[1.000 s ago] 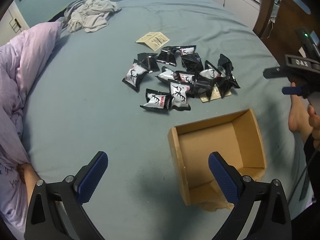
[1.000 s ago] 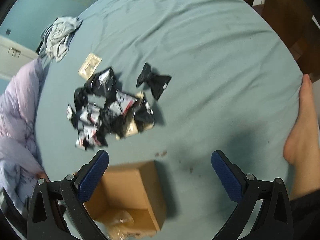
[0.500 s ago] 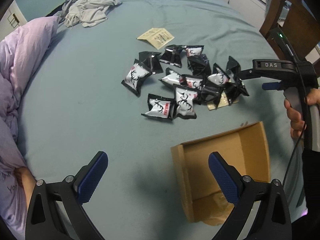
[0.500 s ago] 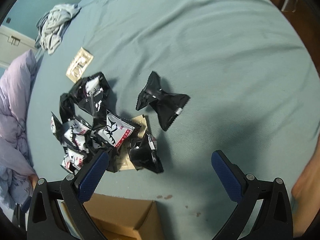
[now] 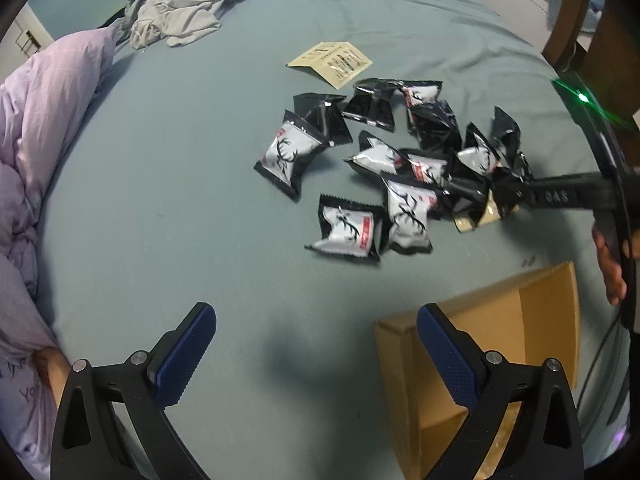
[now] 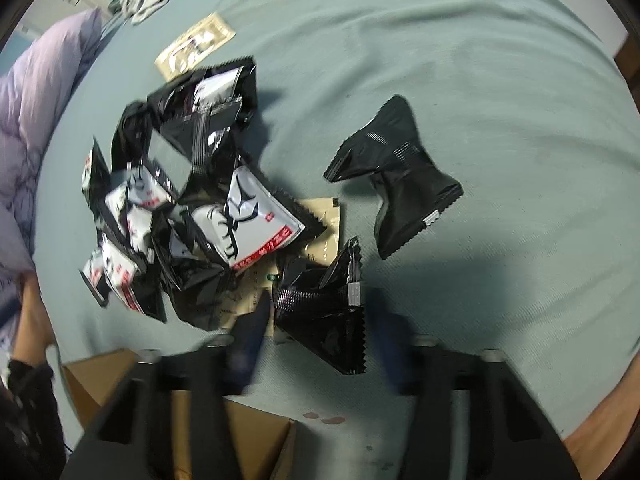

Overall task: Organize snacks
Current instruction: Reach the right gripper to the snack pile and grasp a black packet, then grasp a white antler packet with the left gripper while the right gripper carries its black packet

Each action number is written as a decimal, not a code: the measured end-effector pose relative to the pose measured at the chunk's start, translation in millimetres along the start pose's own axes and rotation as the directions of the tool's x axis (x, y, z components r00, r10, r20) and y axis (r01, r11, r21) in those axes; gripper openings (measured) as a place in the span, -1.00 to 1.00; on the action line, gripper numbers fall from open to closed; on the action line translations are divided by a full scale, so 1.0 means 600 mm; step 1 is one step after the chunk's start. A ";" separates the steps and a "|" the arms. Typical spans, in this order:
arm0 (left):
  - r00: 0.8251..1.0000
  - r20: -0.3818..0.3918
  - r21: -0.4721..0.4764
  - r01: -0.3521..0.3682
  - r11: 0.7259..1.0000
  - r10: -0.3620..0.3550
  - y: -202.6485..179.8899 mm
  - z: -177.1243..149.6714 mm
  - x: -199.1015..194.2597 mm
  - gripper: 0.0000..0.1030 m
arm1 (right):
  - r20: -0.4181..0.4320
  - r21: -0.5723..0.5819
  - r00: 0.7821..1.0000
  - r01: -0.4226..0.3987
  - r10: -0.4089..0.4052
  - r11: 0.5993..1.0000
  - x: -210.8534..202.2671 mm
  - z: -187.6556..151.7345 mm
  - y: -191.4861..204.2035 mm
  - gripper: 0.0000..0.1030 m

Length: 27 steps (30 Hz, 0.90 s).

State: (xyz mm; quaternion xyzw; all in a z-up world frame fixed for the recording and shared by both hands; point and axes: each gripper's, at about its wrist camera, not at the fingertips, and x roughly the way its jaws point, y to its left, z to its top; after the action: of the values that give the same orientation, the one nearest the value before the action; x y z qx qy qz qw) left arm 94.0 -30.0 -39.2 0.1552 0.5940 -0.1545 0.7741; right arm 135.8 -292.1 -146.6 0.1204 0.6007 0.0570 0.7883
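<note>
On the grey-green bedsheet (image 5: pixel 168 184) I see a loose pile of black-and-silver snack packets (image 5: pixel 400 168) lying beyond my cardboard box (image 5: pixel 532 320), which sits open-topped at the lower right of the left wrist view. My left gripper (image 5: pixel 316 356) hangs above bare sheet with its 2 blue-padded fingers (image 5: pixel 184 356) spread wide and nothing between them; its right finger overlaps the box's near corner in the picture, though I cannot tell if it touches.

My right gripper (image 6: pixel 320 332) is blurred in its own view, pointing steeply down at the near edge of the pile. Its jaws are closing, and a crumpled black packet (image 6: pixel 324 304) lies between them; through the blur I cannot tell whether the pads are pressing on it. In the left wrist view that gripper reaches in from the right, its tip at the pile's right edge, with a hand (image 5: pixel 612 256) on its handle.

1 black packet (image 6: pixel 396 184) lies apart from the pile, to the right in the right wrist view. A tan paper sachet (image 5: pixel 330 62) lies flat just beyond the pile, and another tan sachet (image 6: pixel 320 232) is partly buried under it. A lilac quilt (image 5: pixel 44 128) is bunched along the left, and a grey garment (image 5: pixel 180 8) lies crumpled at the far side.
</note>
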 end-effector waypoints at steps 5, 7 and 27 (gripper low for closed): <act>1.000 -0.012 -0.008 -0.017 1.000 0.017 0.003 0.016 0.022 0.99 | 0.058 -0.031 0.998 -0.002 0.004 1.000 -0.019 -0.007 -0.001 -0.35; 1.000 -0.019 -0.004 -0.024 1.000 0.024 0.001 0.022 0.031 0.99 | 0.066 -0.020 0.998 -0.017 0.019 1.000 -0.027 -0.010 -0.002 -0.35; 0.977 -0.209 0.007 0.039 0.999 -0.036 -0.021 0.092 0.157 0.67 | 0.094 0.020 0.992 -0.088 0.086 0.996 -0.185 -0.103 -0.077 -0.35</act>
State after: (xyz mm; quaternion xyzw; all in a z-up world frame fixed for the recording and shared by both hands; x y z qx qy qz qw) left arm 160.2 -69.7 -117.3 0.1636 0.6739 -0.1554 0.7035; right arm 44.0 -355.5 -70.4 0.1586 0.5583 0.0783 0.8106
